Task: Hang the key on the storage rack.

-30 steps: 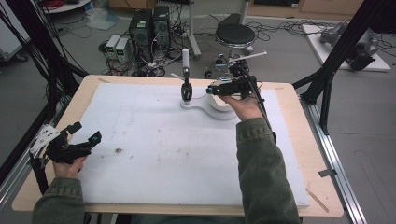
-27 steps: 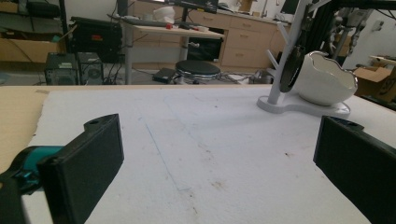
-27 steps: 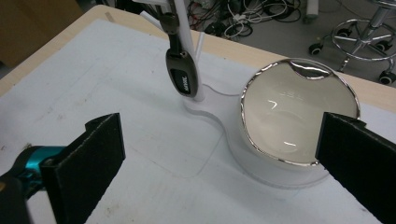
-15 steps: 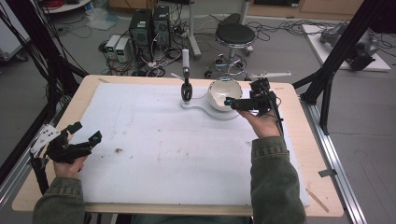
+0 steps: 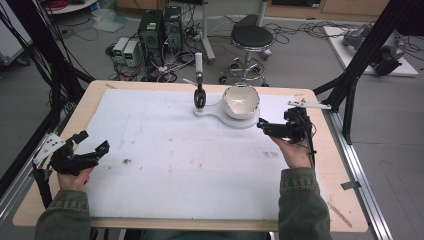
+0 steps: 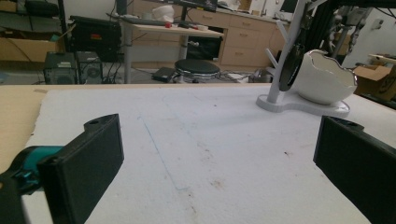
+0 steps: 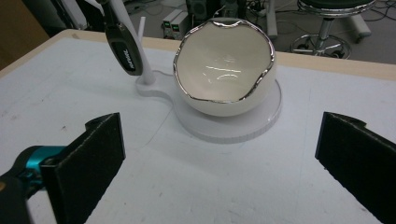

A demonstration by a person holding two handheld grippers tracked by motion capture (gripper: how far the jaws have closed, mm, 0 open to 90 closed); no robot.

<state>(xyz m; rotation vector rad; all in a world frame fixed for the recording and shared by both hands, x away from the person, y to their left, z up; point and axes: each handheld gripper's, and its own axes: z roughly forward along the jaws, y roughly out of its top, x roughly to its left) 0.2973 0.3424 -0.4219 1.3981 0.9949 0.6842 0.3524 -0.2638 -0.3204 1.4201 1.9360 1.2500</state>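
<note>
A white egg-shaped bowl with a silver jagged rim sits on the round end of a white stand base. From the stand's branched post hangs a black oblong object. My right gripper is open just right of the base, pointing at the bowl, jaws wide and empty. The black object hangs to the bowl's left. My left gripper rests open near the table's left edge, facing across the white mat towards the far-off bowl, with nothing between its jaws.
A white mat covers most of the wooden table, with small dark specks near the left gripper. Black frame struts rise beside the right edge. Behind the table are a stool and computer boxes.
My right gripper has drawn back from over the bowl, moving right and towards the person, leaving the bowl uncovered on its base. The left gripper has stayed still.
</note>
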